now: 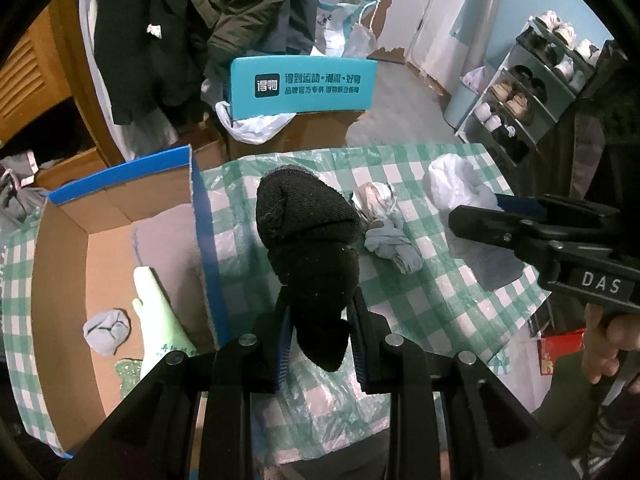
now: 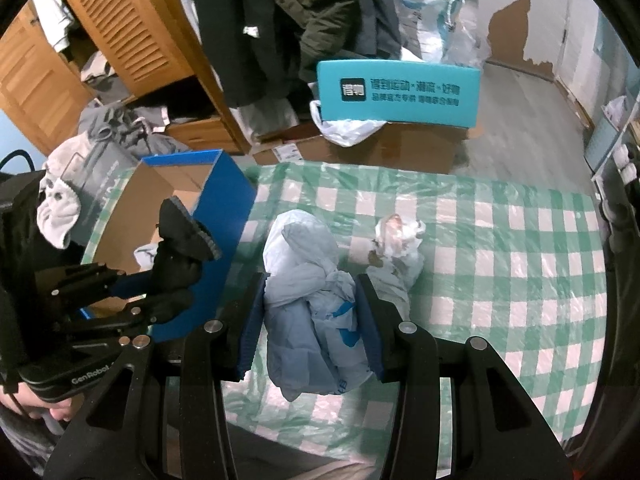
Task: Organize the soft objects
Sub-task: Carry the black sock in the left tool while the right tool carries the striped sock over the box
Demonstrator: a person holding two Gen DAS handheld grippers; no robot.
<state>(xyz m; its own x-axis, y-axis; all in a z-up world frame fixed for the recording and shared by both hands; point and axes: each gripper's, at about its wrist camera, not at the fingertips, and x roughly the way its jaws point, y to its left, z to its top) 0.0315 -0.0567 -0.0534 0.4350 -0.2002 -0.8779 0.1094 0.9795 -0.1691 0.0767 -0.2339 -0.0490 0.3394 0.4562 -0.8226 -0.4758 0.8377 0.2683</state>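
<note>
Left wrist view, left to right. Open blue-edged cardboard box [image 1: 120, 216] at 9 o'clock: grey balled sock [image 1: 107, 331] and pale green glove [image 1: 158, 312] already inside. Left tongs [image 1: 318, 320] clamped on black knitted sock bundle [image 1: 310, 236], centre, beside box wall. Grey-white cloth bundle [image 1: 384, 220] lies loose on green-checked counter [image 1: 420, 300]. Right tongs [image 2: 316, 320] closed on pale blue plastic bag [image 2: 316, 304] at 3 o'clock. Judged partly done; box floor partly hidden.
</note>
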